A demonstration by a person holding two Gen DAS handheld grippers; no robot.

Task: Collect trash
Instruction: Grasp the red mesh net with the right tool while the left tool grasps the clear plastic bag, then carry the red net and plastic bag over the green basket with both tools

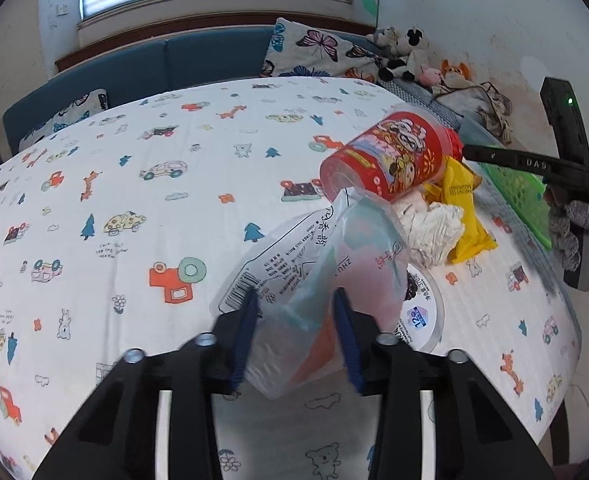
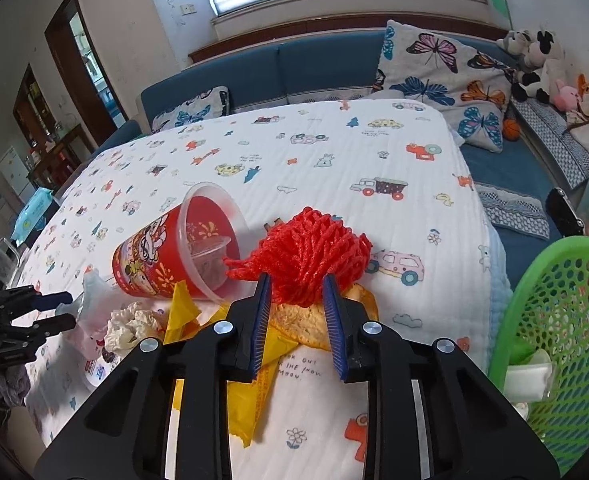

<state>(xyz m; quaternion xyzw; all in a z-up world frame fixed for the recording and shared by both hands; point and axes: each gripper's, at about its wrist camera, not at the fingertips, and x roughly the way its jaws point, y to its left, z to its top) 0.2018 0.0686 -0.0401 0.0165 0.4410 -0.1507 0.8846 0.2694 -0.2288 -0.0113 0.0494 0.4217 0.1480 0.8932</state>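
Trash lies heaped near the right edge of the bed, beside a green basket that the frame cuts off. The left gripper has its blue pads pressed narrowly on a clear plastic bag, whose lower end is hidden between the fingers; its print is too warped to read. The right gripper is closed to a narrow gap on a red mesh net, bunched up above the pads. Under the net lie a yellow wrapper and something crusty I cannot make out. A crumpled white tissue sits just beyond the bag, and a round white lid is half covered by it. Farther on, a red cup lies on its side, long axis slanting, mouth toward the headboard end.
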